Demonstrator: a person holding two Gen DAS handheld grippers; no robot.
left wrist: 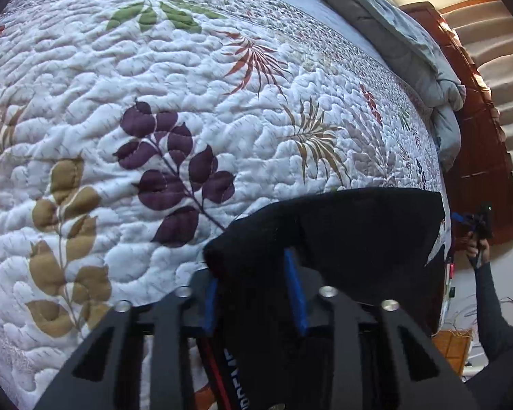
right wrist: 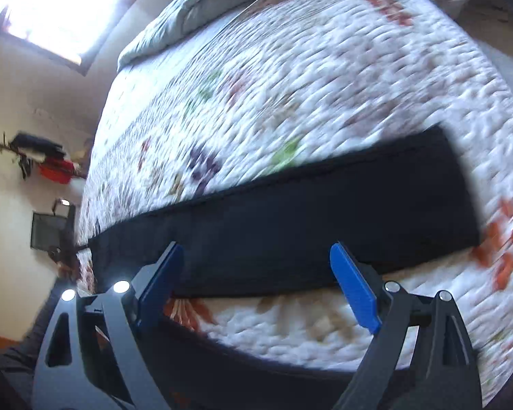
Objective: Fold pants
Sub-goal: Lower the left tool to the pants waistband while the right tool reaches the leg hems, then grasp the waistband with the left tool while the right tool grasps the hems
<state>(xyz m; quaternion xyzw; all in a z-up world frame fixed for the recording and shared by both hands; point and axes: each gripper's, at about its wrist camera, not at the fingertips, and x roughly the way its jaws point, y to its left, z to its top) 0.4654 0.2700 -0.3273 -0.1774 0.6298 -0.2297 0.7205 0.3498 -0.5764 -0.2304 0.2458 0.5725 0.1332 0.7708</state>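
Observation:
The black pants (right wrist: 284, 225) lie as a long dark strip across the leaf-print quilt (right wrist: 290, 78) in the right wrist view. My right gripper (right wrist: 256, 266) is open and empty, hovering just above the strip's near edge. In the left wrist view my left gripper (left wrist: 253, 273) is shut on one end of the pants (left wrist: 342, 235), with black cloth bunched between the blue fingers (left wrist: 296, 294) and lifted off the quilt (left wrist: 188, 102). A red-striped band shows under the gripper.
A grey duvet (left wrist: 393, 34) is heaped at the head of the bed, also seen in the right wrist view (right wrist: 174, 17). A wooden door (left wrist: 475, 157) and stairs stand beyond the bed. The bed's near edge runs below my right gripper. The right wrist view is motion-blurred.

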